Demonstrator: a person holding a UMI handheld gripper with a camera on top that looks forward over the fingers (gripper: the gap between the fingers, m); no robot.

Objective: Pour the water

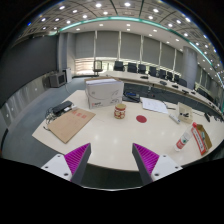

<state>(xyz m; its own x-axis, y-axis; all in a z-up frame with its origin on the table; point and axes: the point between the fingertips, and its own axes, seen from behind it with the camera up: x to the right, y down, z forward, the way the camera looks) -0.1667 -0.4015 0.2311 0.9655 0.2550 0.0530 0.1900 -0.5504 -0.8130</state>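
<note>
While jaws apart, empty: bottle (183, 142) at table (110, 135) edge, contents unclear.

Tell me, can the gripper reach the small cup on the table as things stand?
Probably yes: the gripper is open, and the bare table lies between its fingers and the small cup, with nothing blocking.

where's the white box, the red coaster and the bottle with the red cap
white box (103, 93), gripper view, its front face
red coaster (141, 119), gripper view, its centre
bottle (182, 143), gripper view, its red cap end
gripper (111, 160), gripper view, open, nothing between the fingers
</note>
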